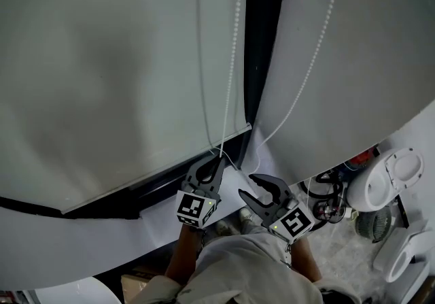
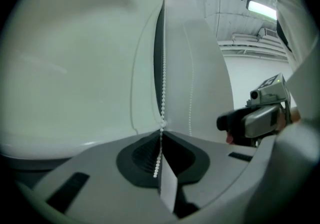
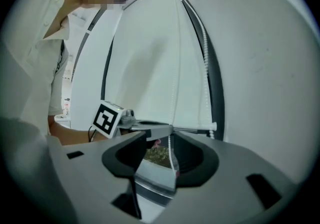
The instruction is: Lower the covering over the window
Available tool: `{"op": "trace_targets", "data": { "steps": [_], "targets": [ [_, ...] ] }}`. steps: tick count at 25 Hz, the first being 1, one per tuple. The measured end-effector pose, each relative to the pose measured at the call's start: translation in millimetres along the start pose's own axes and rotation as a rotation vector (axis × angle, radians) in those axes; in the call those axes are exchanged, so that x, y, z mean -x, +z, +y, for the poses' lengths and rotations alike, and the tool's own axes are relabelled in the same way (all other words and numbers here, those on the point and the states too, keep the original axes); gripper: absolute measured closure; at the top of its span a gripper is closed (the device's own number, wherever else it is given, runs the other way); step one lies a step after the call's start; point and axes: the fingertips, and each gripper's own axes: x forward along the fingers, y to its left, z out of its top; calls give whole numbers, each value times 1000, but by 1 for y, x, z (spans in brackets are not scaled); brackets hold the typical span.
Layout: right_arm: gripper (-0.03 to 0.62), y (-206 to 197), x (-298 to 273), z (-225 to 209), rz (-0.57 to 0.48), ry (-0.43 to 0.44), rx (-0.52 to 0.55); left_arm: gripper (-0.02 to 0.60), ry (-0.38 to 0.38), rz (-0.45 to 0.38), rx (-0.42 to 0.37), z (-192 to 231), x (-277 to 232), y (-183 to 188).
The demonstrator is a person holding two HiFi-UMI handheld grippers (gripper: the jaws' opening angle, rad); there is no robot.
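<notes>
**At the window: left tool pinching the blind's chain, right tool spread wide**

Over on the left, the left roller blind (image 1: 102, 71) hangs pale and flat across the glass. Its bottom bar (image 1: 156, 175) slants along just above the person's hands, with a dark band showing under it. A white bead chain (image 1: 234, 44) drops down the blind's right edge, straight to the left gripper (image 1: 219, 160). That gripper's jaws are pressed together on the chain. Its own view shows the beads running into the closed tips and a short tail of beads dangling below the pinch.

Just right of the chain stands the dark window frame (image 1: 262, 24), an upright strip that parts the two blinds.

Beside the left gripper, a little lower and to the right, is the right gripper (image 1: 246, 185), its jaws spread wide. Its own view shows a strand of beads (image 3: 171, 153) passing down through the gap, with neither pad pressing on it. I cannot tell which chain the strand belongs to. The left gripper's marker cube (image 3: 106, 118) sits close by in that same view.

Farther right hangs the right roller blind (image 1: 360, 58), with a second bead chain (image 1: 319, 44) curving down its face towards the frame.
</notes>
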Motion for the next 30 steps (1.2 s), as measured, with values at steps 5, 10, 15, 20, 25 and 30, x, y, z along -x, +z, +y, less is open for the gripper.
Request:
{"op": "trace_targets", "data": {
  "steps": [5,10,15,20,25,30],
  "targets": [
    [447,25,0,-7,-80,-85,14,560,-11,-46,-1,-9,17,17],
    [473,28,5,-12,-69,-143,45,500,-35,-85,-6,-19,29,36],
    [482,27,6,-18,-96,-207,19,500,-40,-101,-8,-26,39,41],
    [499,12,6,-23,-57,-266,40,500,-48,-108,-10,-36,44,42],
    [499,8,5,-18,-31,-280,78,500,-56,-106,-13,-41,50,42],
    [499,15,6,-18,-47,-288,88,500,-60,-99,-27,-42,49,40]
  ]
}}
